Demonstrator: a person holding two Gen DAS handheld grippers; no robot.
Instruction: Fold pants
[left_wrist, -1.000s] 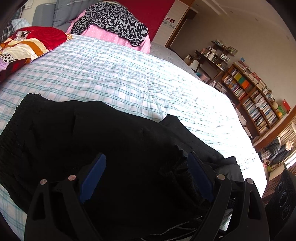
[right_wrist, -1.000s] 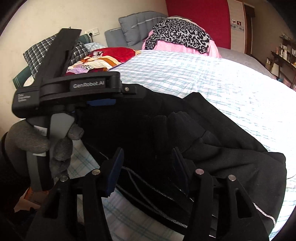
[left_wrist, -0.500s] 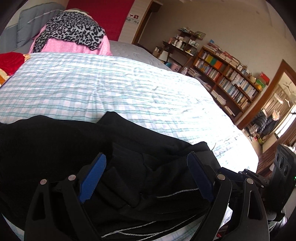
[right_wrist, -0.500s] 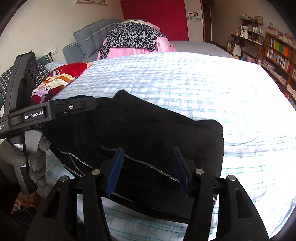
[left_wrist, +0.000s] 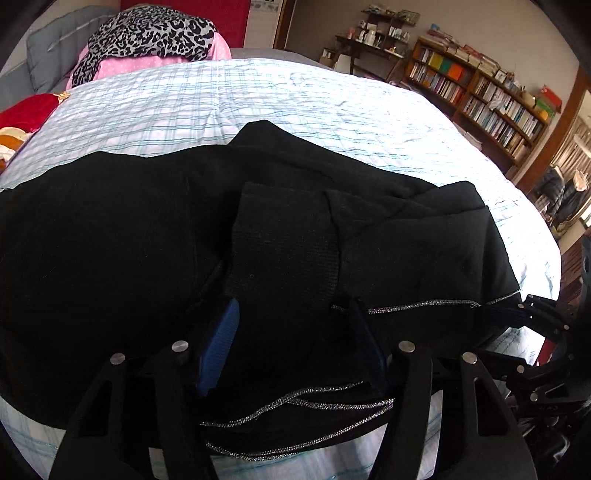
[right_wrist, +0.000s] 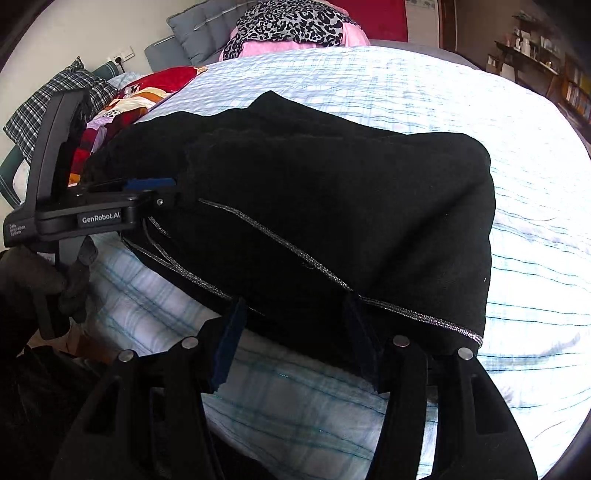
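Checked bedspread (left_wrist: 332, 99) fills the room, my black pants (right_wrist: 332, 206) heaped doubled on its near edge. Leopard-print bedding (left_wrist: 147, 33) piled on pink at the head. Bookshelf (left_wrist: 480, 88) shows only from my left camera; red patterned quilt (right_wrist: 147, 88) clearer from my right. Left gripper (left_wrist: 291, 332) clenched on pants, right gripper (right_wrist: 295, 328) likewise clamping the silver-stitched hem
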